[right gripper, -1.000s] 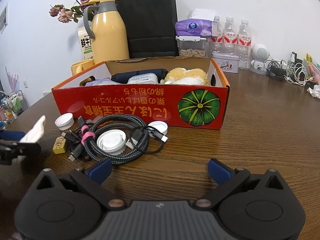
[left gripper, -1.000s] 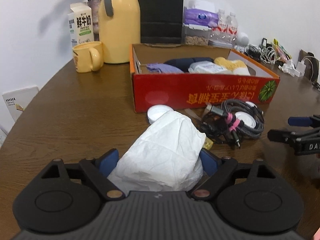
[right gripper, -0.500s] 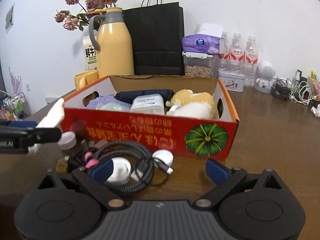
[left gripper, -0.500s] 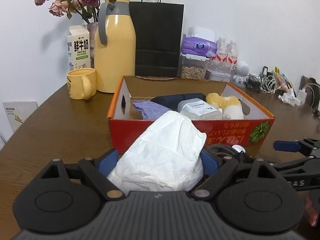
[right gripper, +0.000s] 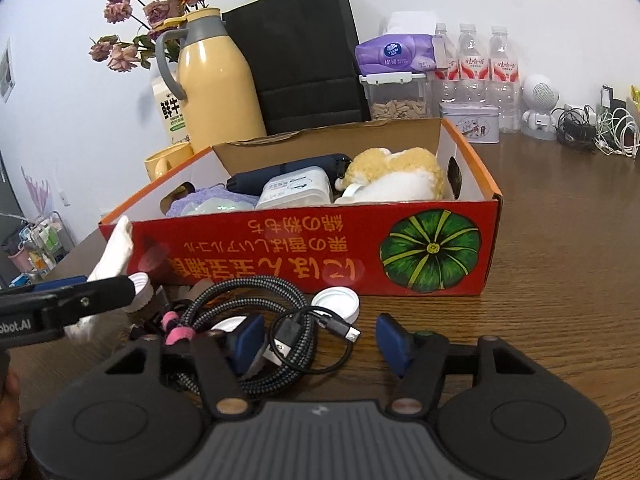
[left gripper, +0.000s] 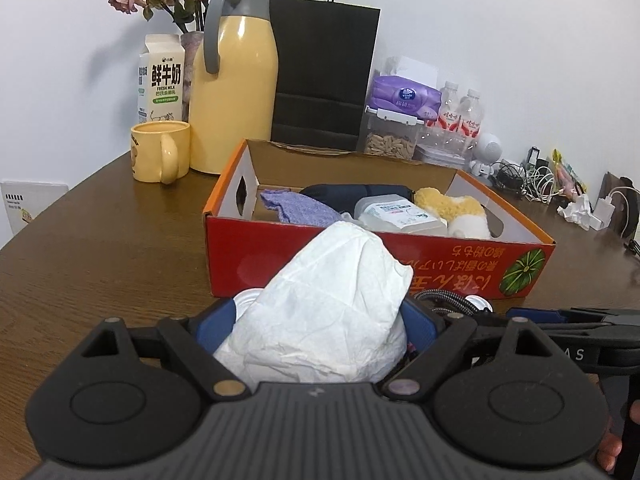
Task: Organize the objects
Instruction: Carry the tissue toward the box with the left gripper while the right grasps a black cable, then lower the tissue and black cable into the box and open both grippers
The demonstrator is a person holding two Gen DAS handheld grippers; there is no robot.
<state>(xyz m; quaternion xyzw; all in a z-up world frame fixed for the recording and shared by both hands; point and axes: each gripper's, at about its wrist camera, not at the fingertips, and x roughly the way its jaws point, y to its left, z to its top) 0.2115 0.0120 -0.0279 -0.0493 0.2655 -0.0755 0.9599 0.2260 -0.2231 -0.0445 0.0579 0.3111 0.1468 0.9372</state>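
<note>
My left gripper (left gripper: 318,320) is shut on a crumpled white tissue (left gripper: 332,300), held just in front of the red cardboard box (left gripper: 248,264). The box (right gripper: 280,248) holds a purple cloth (left gripper: 296,208), a dark pouch (right gripper: 288,172), a white wipes tub (right gripper: 296,192) and a plush toy (right gripper: 396,176). My right gripper (right gripper: 320,338) hangs low over a coiled braided cable bundle (right gripper: 248,292) lying before the box. Its jaws are closing, with a black USB cable (right gripper: 316,320) between them and the pads not pressing. The left gripper's fingers (right gripper: 100,294) show at the left.
A white cap (right gripper: 336,302) lies beside the cables. Behind the box stand a yellow thermos (left gripper: 234,80), yellow mug (left gripper: 158,156), milk carton (left gripper: 162,80), black paper bag (left gripper: 320,72), tissue pack, water bottles (right gripper: 476,68) and a tin (right gripper: 470,124). Chargers and cords (right gripper: 600,132) crowd the far right.
Both grippers moved toward the box, which now looms larger. The right jaws narrowed around the cables. The left gripper kept the tissue and brought it up to the box's front wall.
</note>
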